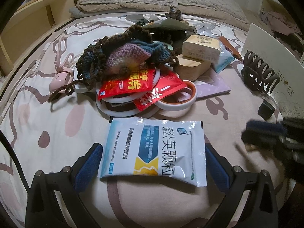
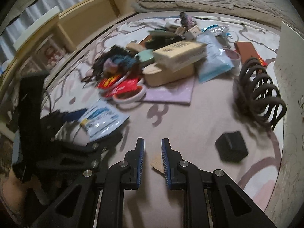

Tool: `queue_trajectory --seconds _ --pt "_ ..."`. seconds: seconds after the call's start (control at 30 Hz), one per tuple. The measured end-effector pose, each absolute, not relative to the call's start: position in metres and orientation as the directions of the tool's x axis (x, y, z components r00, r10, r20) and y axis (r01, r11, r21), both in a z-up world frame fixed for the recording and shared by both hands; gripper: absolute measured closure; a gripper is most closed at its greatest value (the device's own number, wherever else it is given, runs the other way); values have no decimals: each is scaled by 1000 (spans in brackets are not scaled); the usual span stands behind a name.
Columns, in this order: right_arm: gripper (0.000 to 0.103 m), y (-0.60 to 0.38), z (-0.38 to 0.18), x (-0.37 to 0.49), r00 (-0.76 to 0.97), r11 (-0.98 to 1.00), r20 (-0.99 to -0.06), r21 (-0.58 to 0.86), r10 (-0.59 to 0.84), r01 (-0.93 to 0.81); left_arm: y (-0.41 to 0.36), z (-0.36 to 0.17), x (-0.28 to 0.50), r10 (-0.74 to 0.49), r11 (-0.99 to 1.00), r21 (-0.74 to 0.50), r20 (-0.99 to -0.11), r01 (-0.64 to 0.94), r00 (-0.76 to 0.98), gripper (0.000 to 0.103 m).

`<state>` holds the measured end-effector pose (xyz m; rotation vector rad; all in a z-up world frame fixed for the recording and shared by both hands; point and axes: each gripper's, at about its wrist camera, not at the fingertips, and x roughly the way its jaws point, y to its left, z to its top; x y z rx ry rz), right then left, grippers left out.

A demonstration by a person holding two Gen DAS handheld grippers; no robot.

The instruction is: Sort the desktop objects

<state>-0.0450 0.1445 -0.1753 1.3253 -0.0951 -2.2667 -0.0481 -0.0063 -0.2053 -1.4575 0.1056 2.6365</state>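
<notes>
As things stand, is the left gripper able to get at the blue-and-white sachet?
Probably yes: the blue-and-white sachet lies flat between the left gripper's spread fingers, apart from the pile, with nothing over it.

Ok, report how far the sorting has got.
Done, it seems: the hair claw and small black box lie apart from the pile. In hand: the left gripper stands open around the white-and-blue sachet. The right gripper is shut, with a tan piece beside one pad, hold unclear. Left: the heap of crochet, red packets, tape rings and boxes is unsorted.
</notes>
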Motion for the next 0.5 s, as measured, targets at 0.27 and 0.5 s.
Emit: queue_trajectory --seconds 0.27,0.5 --pt "83 164 -156 2 -548 -924 -757 200 -357 326 -7 -203 -46 70 -991 1 -843 -132 -534 0" --pt "69 169 -171 31 -583 -963 -770 155 -258 222 -5 -204 -44 56 -991 17 -841 -130 -537 0"
